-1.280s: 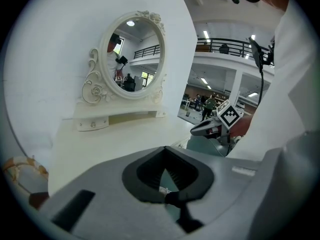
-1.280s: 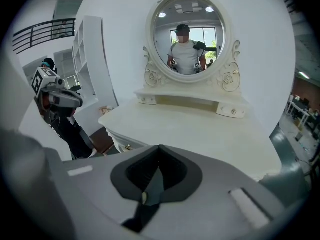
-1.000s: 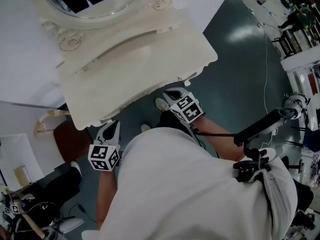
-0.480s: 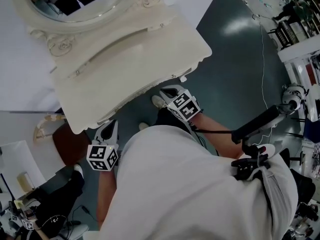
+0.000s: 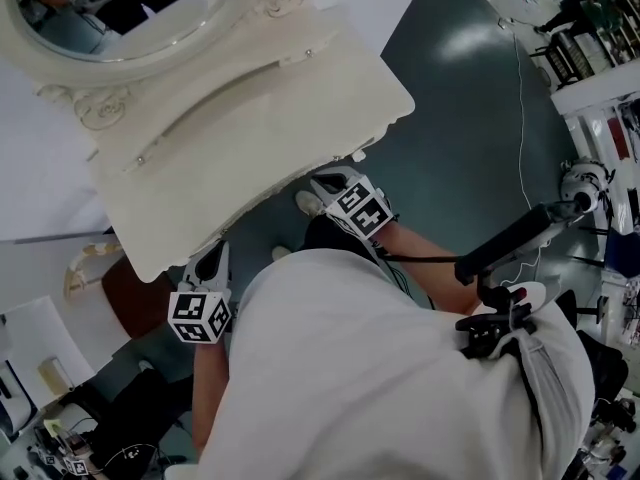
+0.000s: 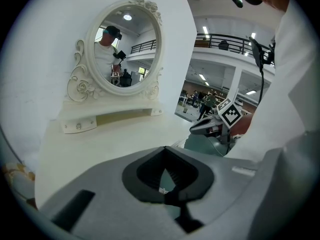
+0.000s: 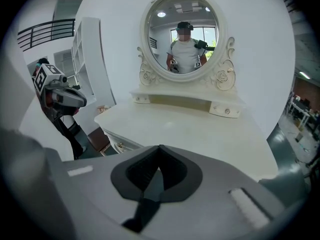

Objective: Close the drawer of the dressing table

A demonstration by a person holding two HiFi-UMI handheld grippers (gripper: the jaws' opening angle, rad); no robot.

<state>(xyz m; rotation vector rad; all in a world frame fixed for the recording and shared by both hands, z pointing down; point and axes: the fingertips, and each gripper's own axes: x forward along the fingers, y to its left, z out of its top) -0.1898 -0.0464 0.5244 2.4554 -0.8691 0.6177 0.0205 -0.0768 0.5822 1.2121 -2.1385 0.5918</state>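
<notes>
The cream dressing table (image 5: 250, 138) with its oval mirror (image 5: 110, 8) fills the upper left of the head view. Its front edge hides the drawer there. In the right gripper view a drawer front with a small knob (image 7: 119, 145) shows under the tabletop (image 7: 200, 129); how far out it stands I cannot tell. My left gripper (image 5: 213, 253) sits at the table's front left edge, and my right gripper (image 5: 335, 183) at its front right. Both are shut on nothing, as the left gripper (image 6: 167, 184) and right gripper (image 7: 155, 176) show in their own views.
A brown seat (image 5: 135, 293) stands on the dark floor left of the left gripper. My shoes (image 5: 308, 205) are under the table's front. A thin cable (image 5: 525, 108) runs over the floor on the right, with racks and equipment (image 5: 590, 38) beyond.
Both grippers have slid a short way along the table's front edge, still shut. The head view has drifted, so the table now sits further up and left.
</notes>
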